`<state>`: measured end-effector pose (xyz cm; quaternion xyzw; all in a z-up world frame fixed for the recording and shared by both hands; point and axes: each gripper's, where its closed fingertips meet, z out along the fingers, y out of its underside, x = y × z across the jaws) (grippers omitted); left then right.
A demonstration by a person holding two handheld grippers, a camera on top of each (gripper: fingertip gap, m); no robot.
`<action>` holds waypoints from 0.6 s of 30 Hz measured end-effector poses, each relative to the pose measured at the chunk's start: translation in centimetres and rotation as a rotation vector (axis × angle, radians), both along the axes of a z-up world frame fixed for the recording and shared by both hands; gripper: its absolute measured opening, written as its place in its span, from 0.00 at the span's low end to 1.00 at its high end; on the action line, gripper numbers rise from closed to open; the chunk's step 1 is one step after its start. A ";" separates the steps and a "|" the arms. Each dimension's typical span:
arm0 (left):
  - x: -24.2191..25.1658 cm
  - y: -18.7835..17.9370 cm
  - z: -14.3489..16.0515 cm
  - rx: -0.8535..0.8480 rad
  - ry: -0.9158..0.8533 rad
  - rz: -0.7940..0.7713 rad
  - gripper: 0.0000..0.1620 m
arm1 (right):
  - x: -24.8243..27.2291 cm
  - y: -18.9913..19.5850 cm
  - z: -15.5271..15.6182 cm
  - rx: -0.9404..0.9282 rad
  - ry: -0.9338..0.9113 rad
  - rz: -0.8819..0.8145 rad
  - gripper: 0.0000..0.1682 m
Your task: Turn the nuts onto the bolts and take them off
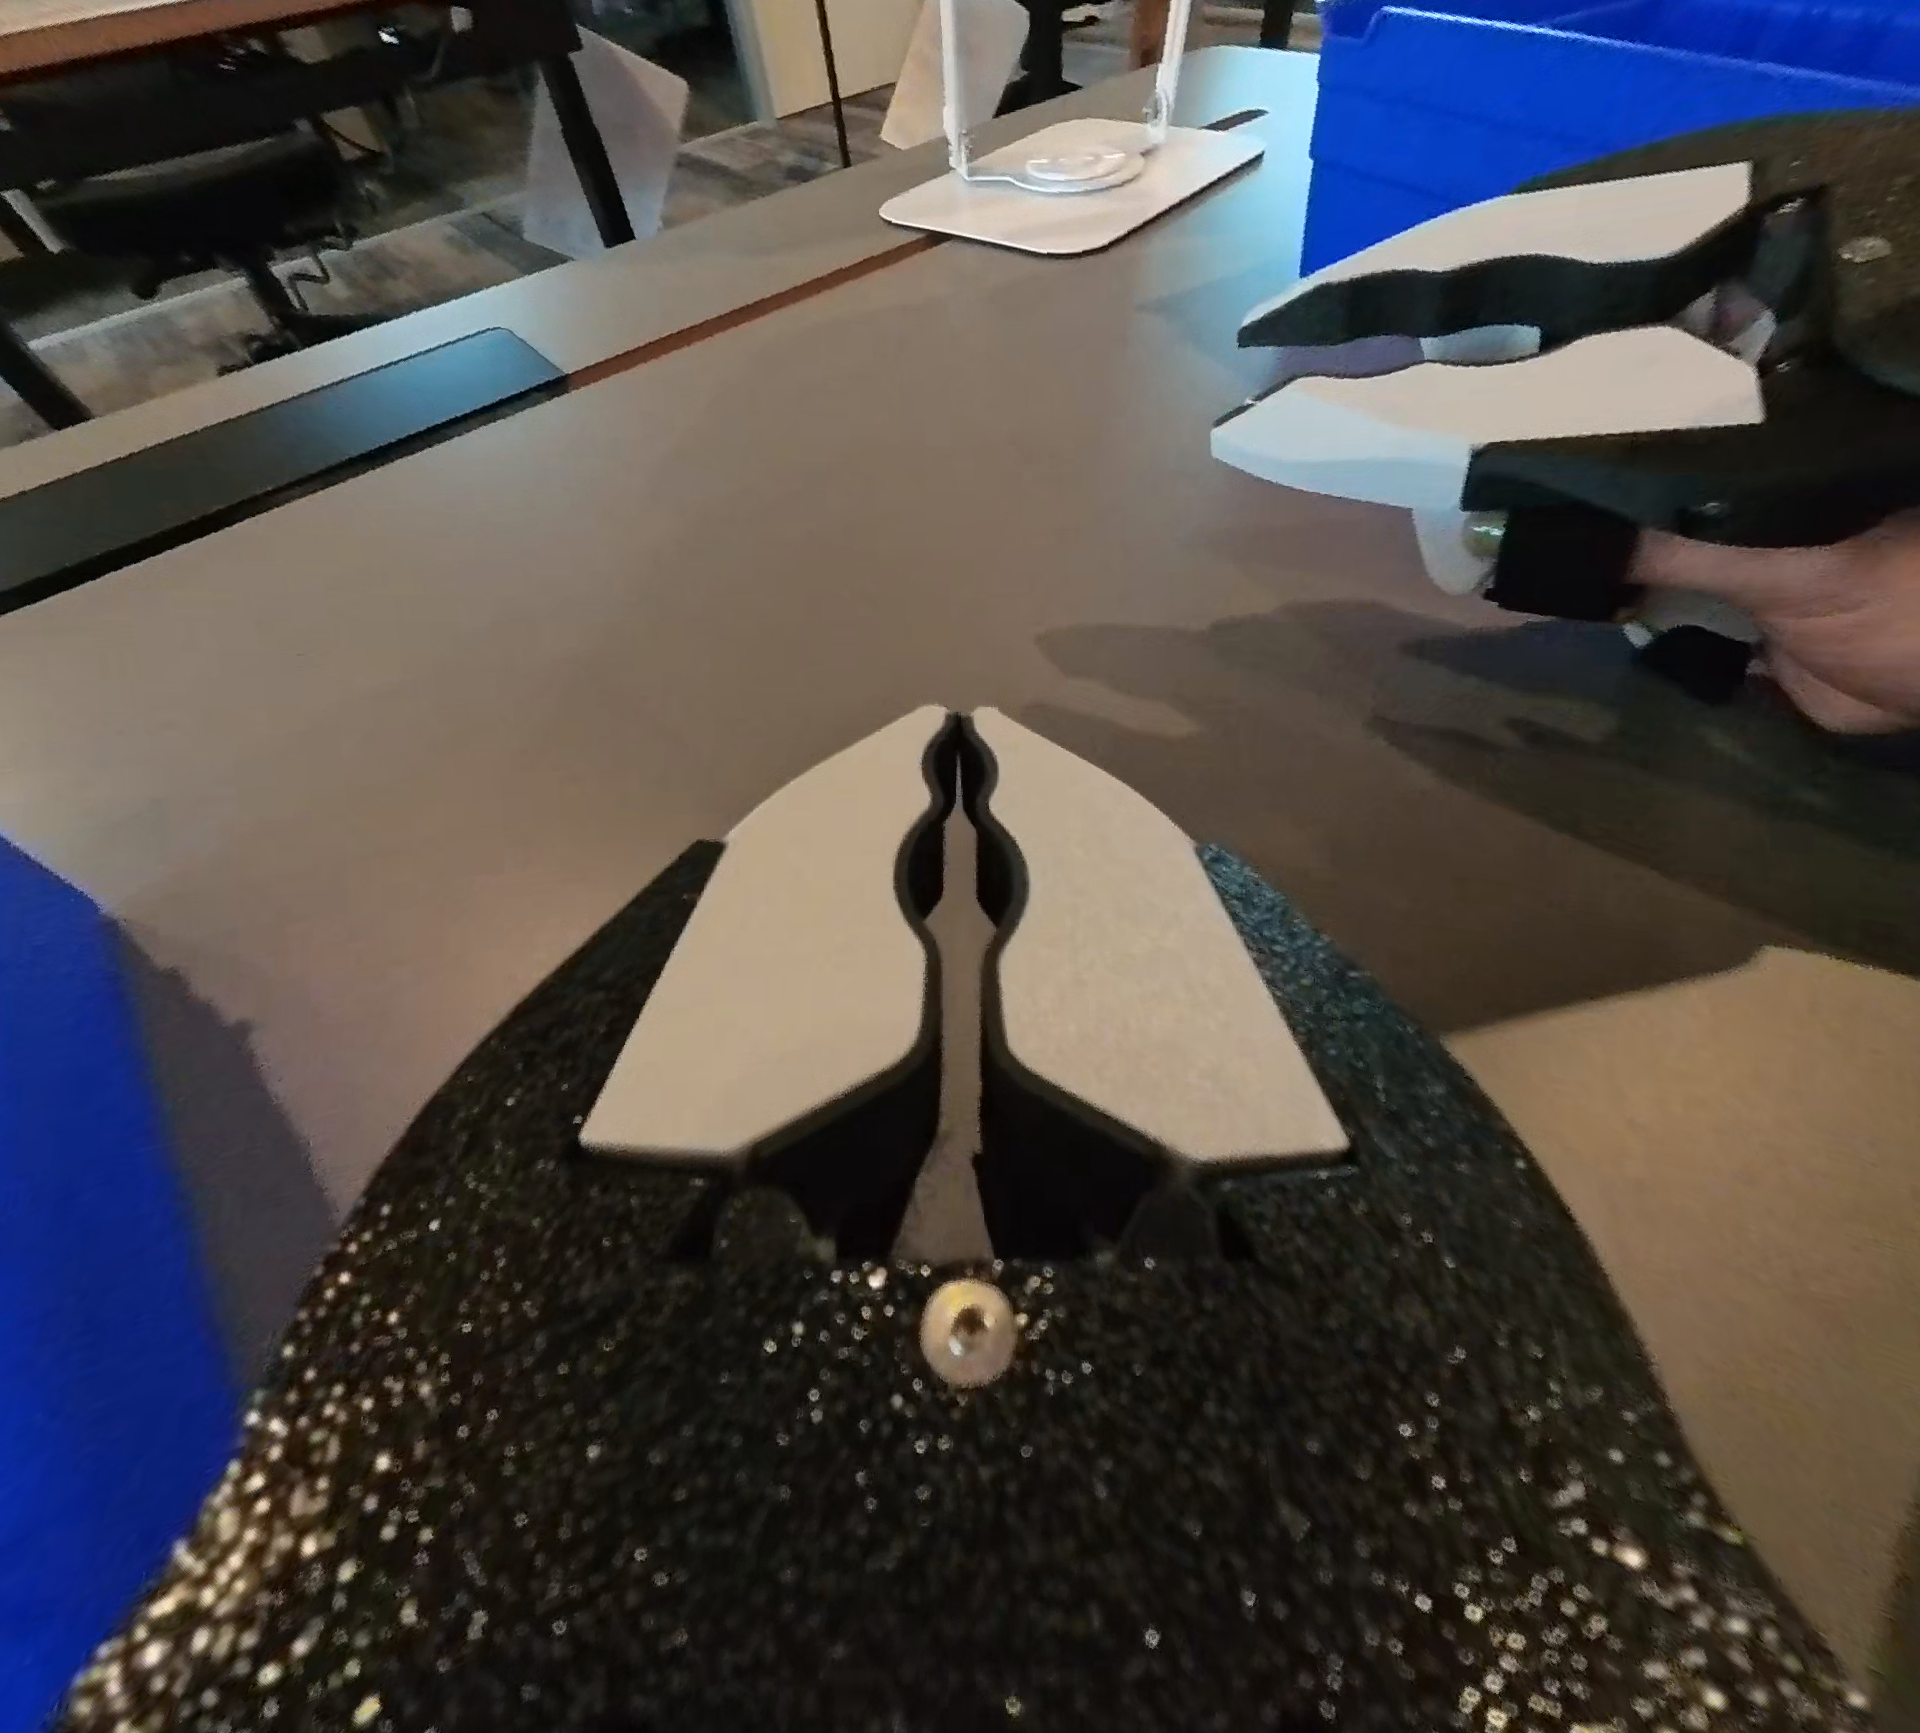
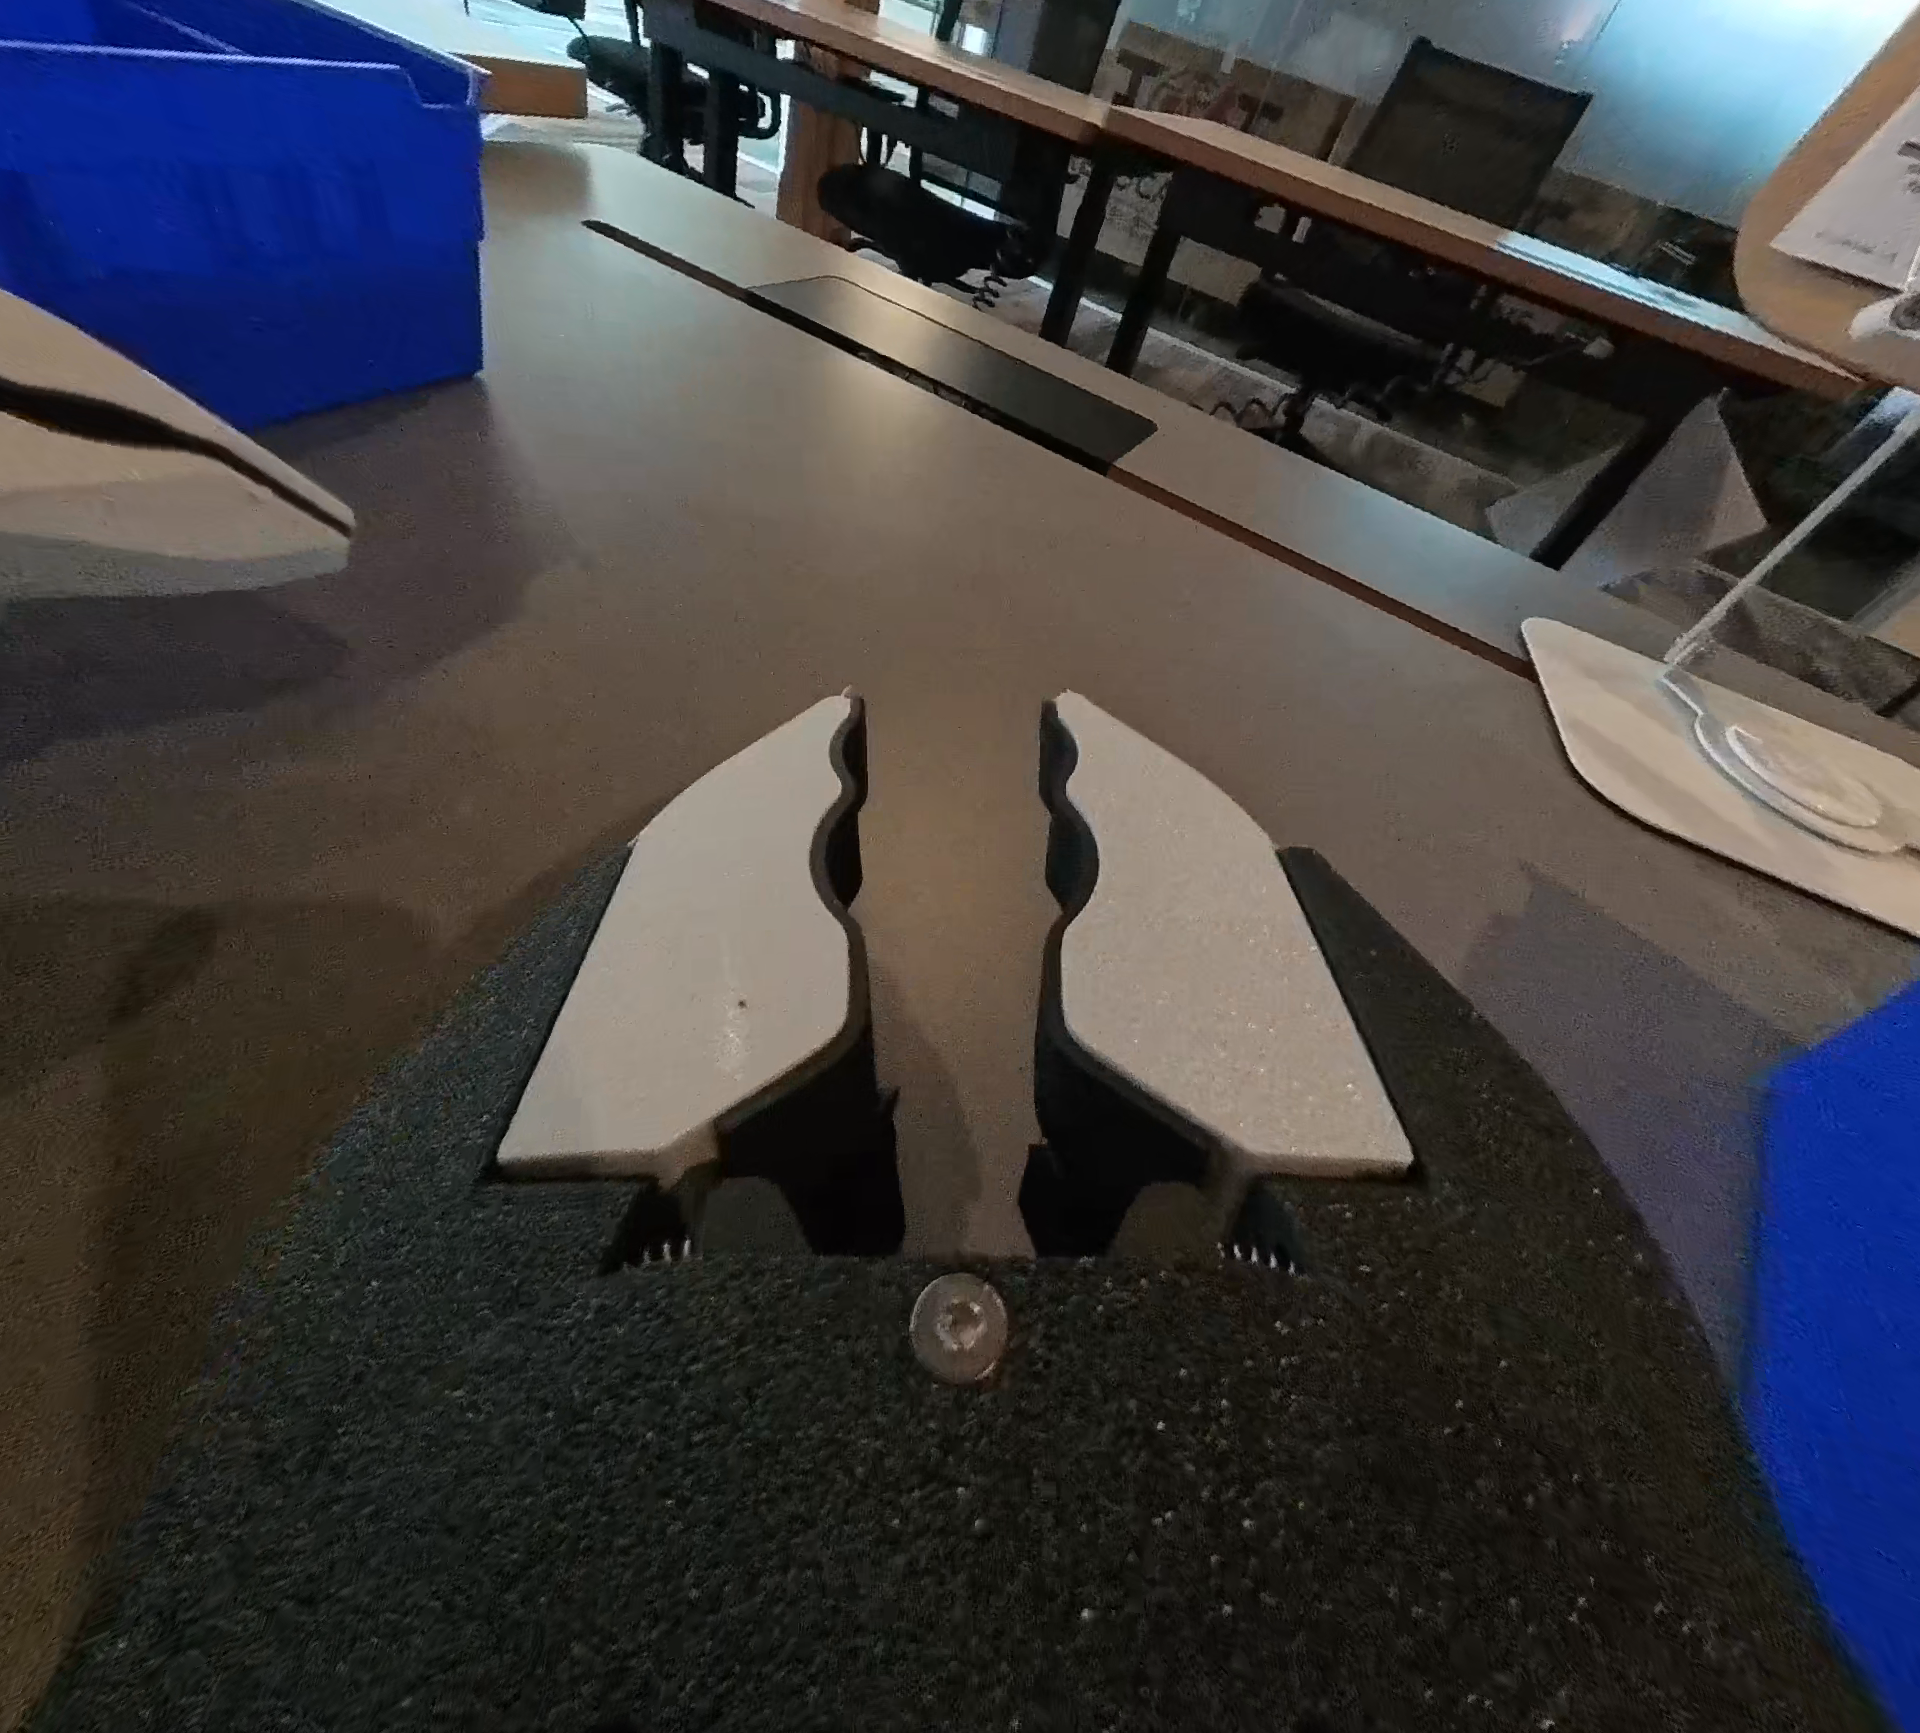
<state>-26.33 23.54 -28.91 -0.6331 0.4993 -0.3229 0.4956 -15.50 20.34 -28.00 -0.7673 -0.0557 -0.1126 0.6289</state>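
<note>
No nuts or bolts show in either view. My left gripper (image 1: 961, 717) is shut with nothing between its grey fingers, held low over the grey table (image 1: 675, 561). My right gripper (image 2: 951, 701) is open and empty, with the bare table showing in the gap. In the left wrist view the right gripper (image 1: 1236, 379) comes in from the right, held by a hand (image 1: 1839, 634), turned on its side with its jaws apart. In the right wrist view the left gripper (image 2: 338, 525) pokes in at the left edge.
A blue bin (image 1: 1558, 125) stands at the back of the table, also in the right wrist view (image 2: 239, 229). Another blue object (image 1: 83, 1268) is blurred and close by, also at the right wrist view's lower right (image 2: 1849, 1320). A white stand base (image 1: 1070, 197) sits at the far edge. The gap from one gripper's tips to the other's is roughly 12 cm.
</note>
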 end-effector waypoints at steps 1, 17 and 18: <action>0.0 0.0 0.0 -0.004 0.001 -0.005 0.00 | 0.0 0.0 0.0 0.001 0.003 0.003 0.19; -2.5 -4.2 11.0 0.049 -0.293 -0.226 0.00 | -0.5 -0.2 1.0 0.046 -0.001 0.041 0.18; -3.6 -3.2 12.3 0.083 -0.299 -0.179 0.00 | -0.5 -0.3 1.1 0.049 -0.001 0.040 0.18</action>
